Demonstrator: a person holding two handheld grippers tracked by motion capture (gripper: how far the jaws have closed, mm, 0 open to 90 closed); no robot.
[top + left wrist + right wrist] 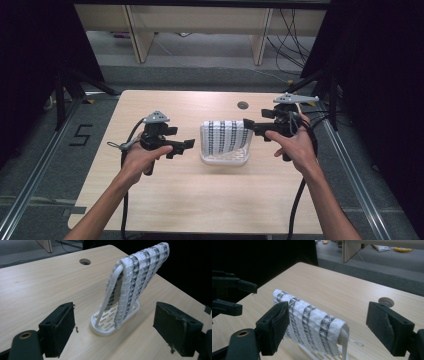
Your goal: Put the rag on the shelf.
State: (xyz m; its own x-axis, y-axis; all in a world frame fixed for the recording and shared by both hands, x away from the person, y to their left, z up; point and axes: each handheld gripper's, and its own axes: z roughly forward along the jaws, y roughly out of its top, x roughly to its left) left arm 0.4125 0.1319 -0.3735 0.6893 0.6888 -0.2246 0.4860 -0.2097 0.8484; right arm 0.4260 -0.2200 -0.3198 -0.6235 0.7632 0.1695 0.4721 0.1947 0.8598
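Both jaws spread wide and empty, the left hand-held gripper (186, 146) and right hand-held gripper (248, 125) flank the patterned cloth (226, 137) draped over a white rack (224, 159)

From the high view we look forward and down over the whole table (200, 200), with the forearms entering from the bottom edge. The left gripper view sits low and close, facing along its jaws toward the white rack (110, 322) draped with a patterned cloth (140, 277). The right gripper view faces that rack from the opposite side, equally near. All three views share rack, cloth and tabletop.
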